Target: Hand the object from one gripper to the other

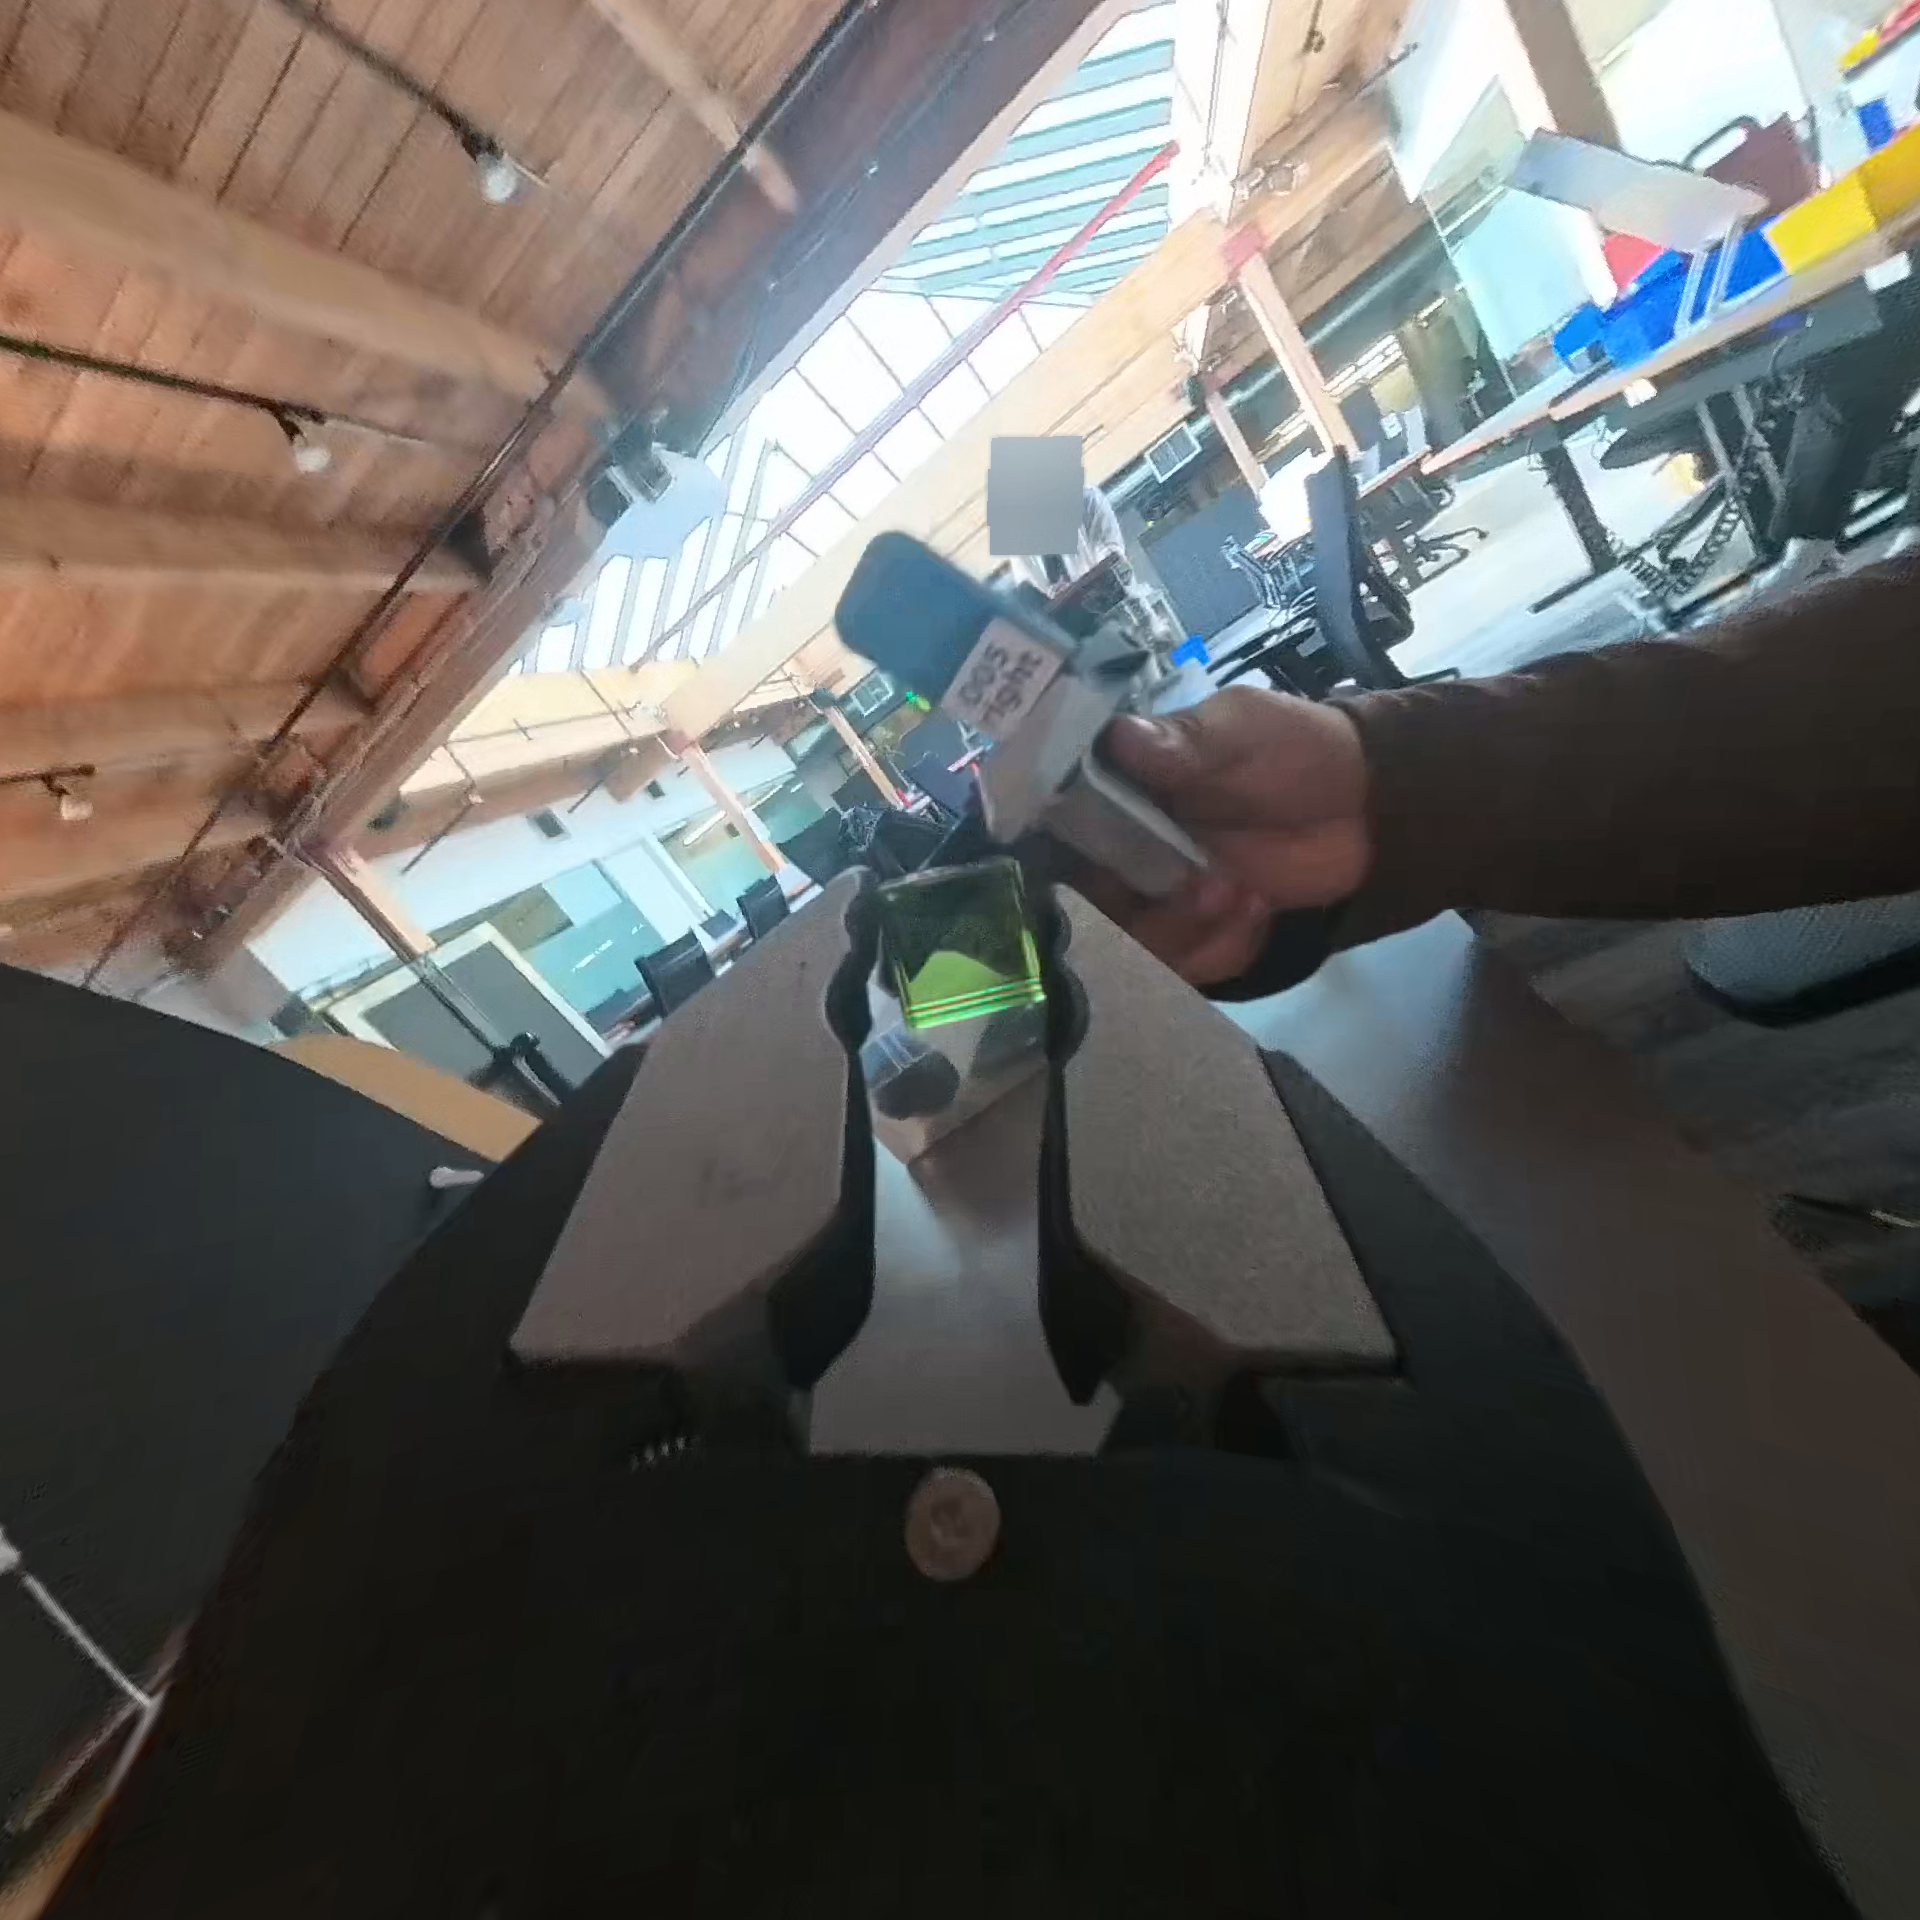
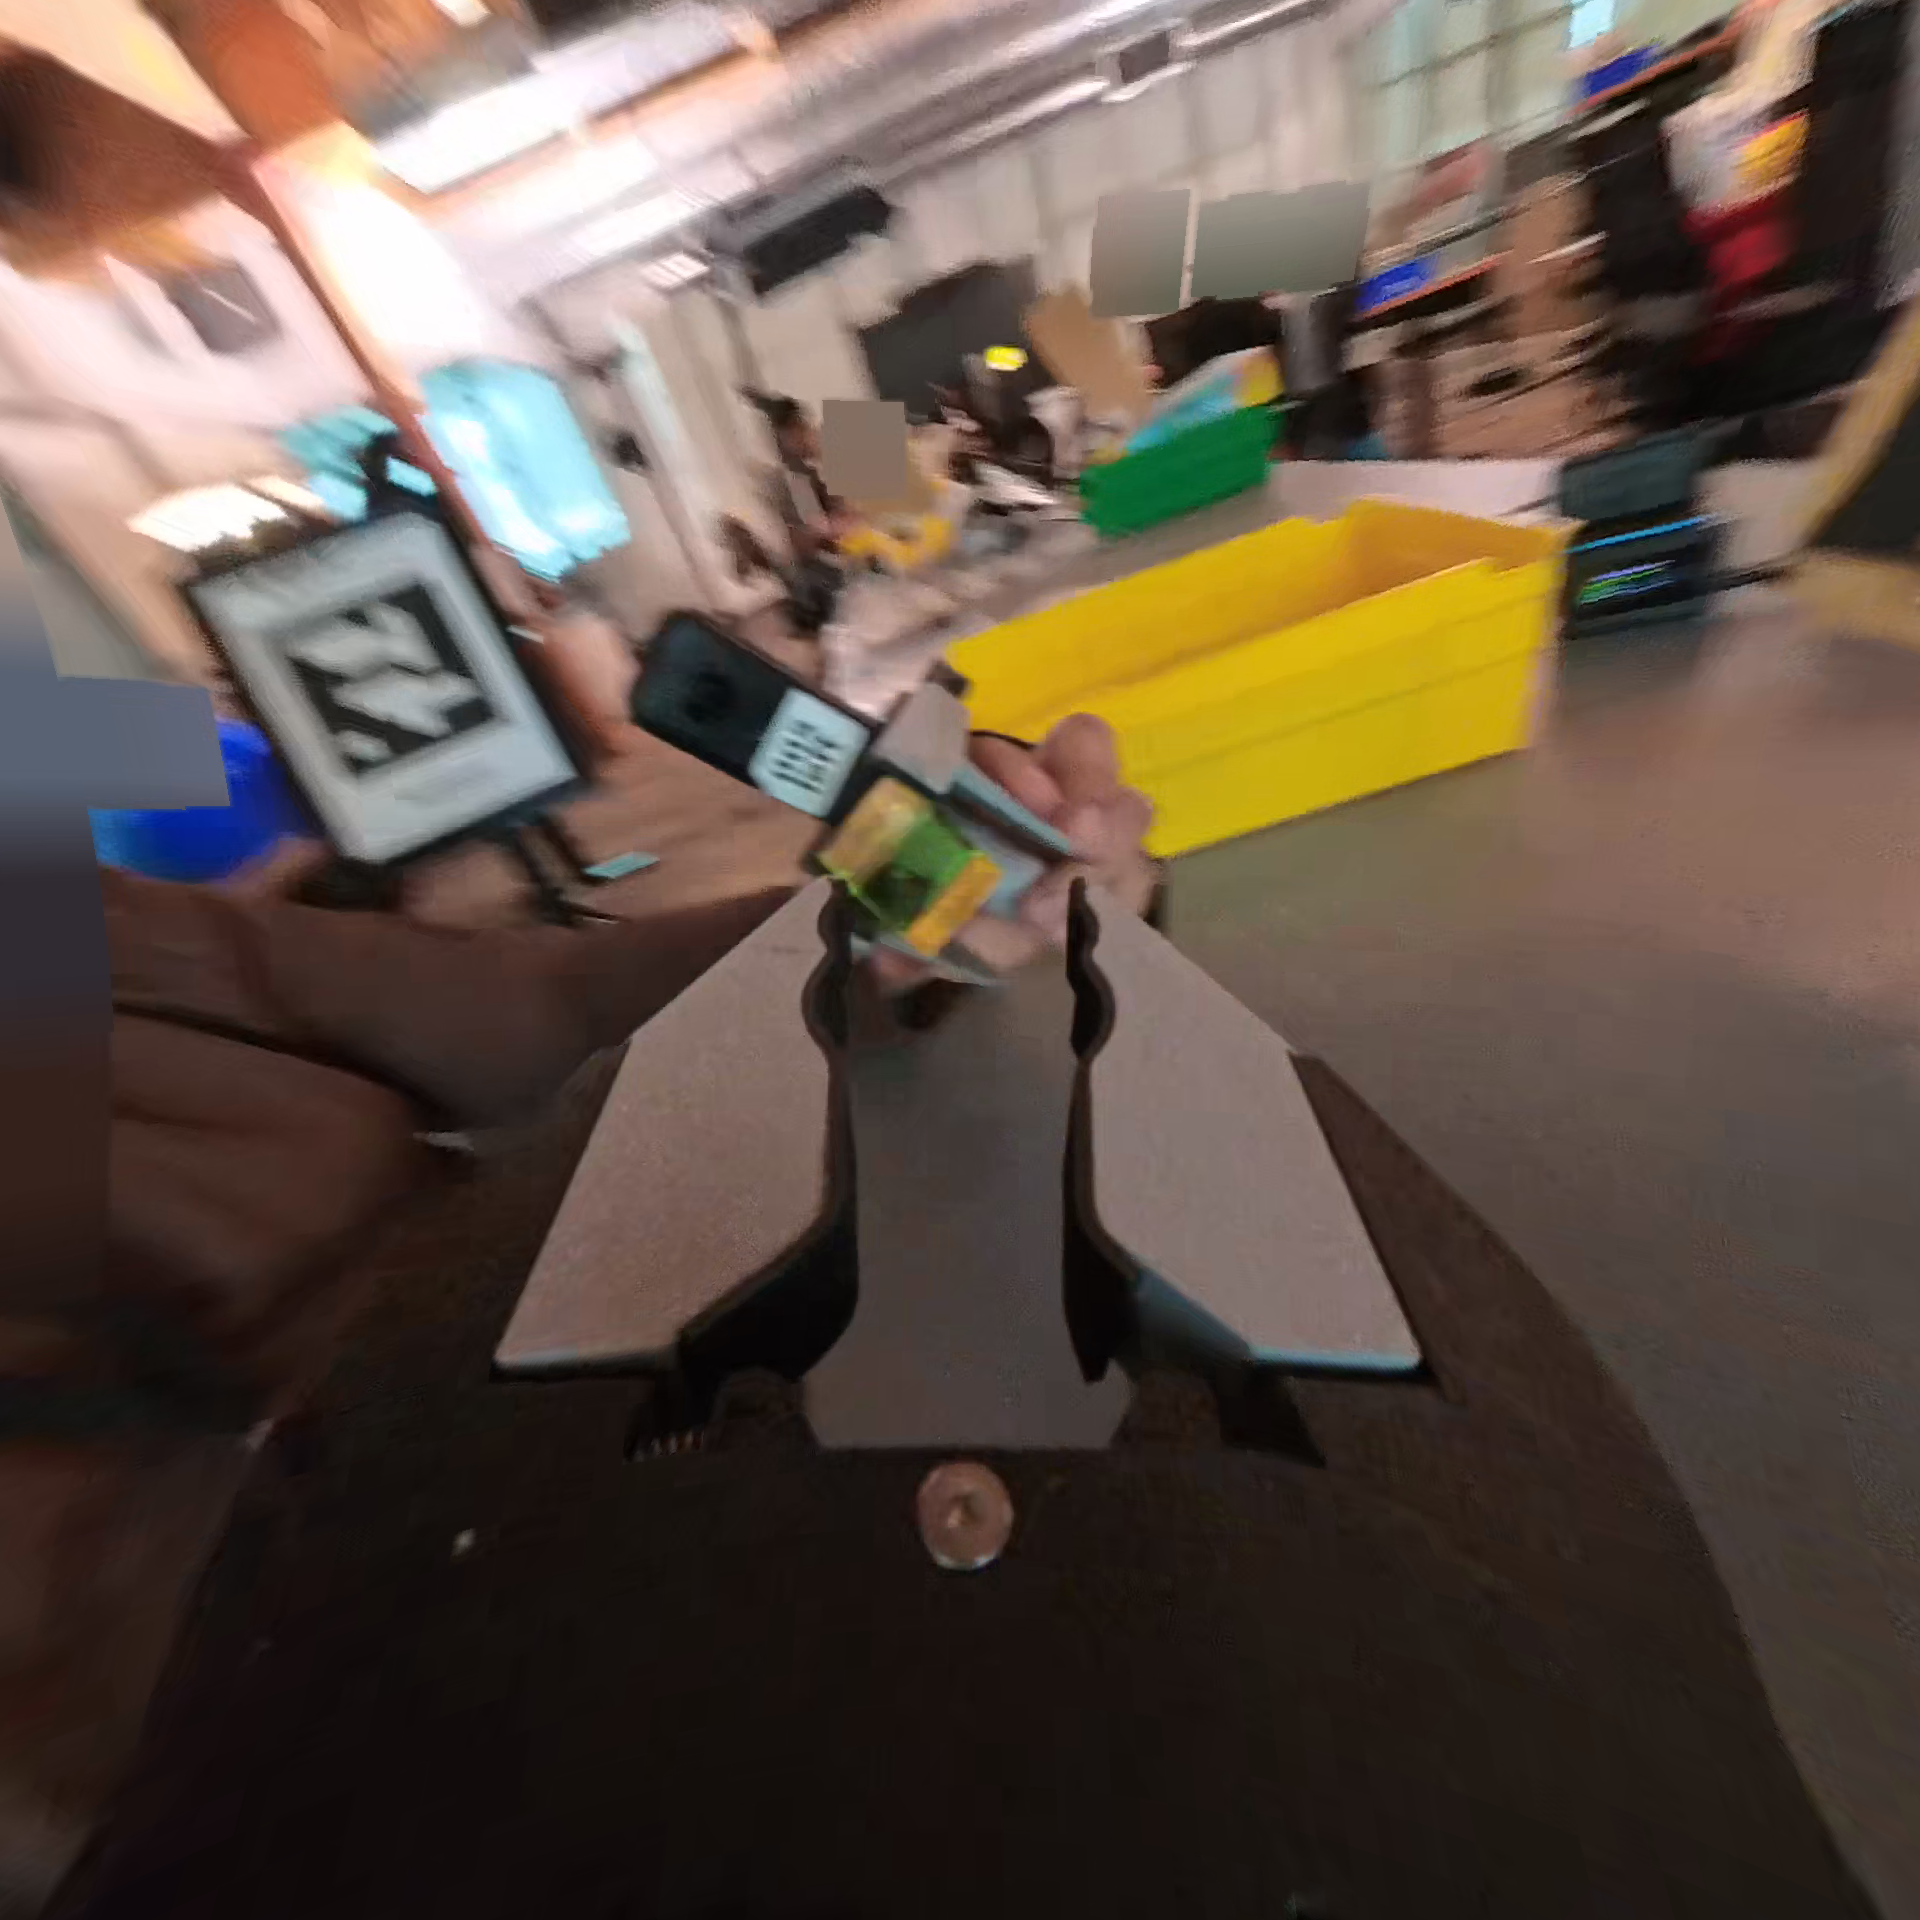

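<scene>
A clear green block (image 1: 961, 940) is clamped between the fingertips of my left gripper (image 1: 956, 935), held up in the air. In the right wrist view the same block (image 2: 899, 873) shows in the far left gripper, whose camera body (image 2: 727, 717) and holding hand (image 2: 1081, 800) are visible. My right gripper (image 2: 951, 935) is open and empty, its jaws wide apart. The block sits just past its tips, nearer the left finger. In the left wrist view the right gripper's body (image 1: 1039, 758) faces me just beyond the block.
A yellow bin (image 2: 1299, 665) stands on the grey table (image 2: 1558, 1039) at the back right, with a green bin (image 2: 1184, 478) behind it. A black-and-white marker board (image 2: 384, 686) stands at the left. People and desks are far behind.
</scene>
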{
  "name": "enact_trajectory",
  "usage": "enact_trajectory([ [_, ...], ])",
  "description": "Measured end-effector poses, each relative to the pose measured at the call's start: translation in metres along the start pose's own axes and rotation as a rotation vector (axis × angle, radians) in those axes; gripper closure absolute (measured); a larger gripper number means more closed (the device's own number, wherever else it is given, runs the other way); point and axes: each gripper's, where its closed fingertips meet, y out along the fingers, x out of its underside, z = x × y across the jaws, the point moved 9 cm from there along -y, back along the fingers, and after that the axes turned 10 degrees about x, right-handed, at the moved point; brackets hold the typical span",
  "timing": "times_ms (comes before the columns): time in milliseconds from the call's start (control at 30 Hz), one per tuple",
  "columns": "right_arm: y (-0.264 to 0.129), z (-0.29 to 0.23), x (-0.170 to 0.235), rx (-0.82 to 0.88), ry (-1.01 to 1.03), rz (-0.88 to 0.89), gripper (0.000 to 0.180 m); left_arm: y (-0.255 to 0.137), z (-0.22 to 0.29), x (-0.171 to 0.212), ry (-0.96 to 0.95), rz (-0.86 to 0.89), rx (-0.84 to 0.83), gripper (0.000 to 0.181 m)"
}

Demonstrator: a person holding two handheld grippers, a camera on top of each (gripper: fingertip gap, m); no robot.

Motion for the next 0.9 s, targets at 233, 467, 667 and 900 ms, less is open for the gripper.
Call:
enact_trajectory([
  [233, 0.020, 0.005, 0.014, -0.182, 0.330, -0.073, 0.137, 0.007, 0.009, 0.002, 0.142, -0.083, 0.000, 0.154],
  [467, 0.022, 0.015, 0.020, -0.151, 0.333, -0.123, 0.152, 0.010, 0.009, 0.011, 0.172, -0.189, -0.064, 0.156],
  [667, -0.041, 0.011, -0.028, 0.217, 0.119, 0.067, 0.153, 0.007, -0.001, 0.021, 0.002, -0.236, -0.136, 0.157],
  [900, -0.184, 0.009, -0.058, 1.167, -0.244, 0.108, 0.154, 0.011, 0.004, 0.037, 0.005, -0.352, -0.106, 0.161],
])
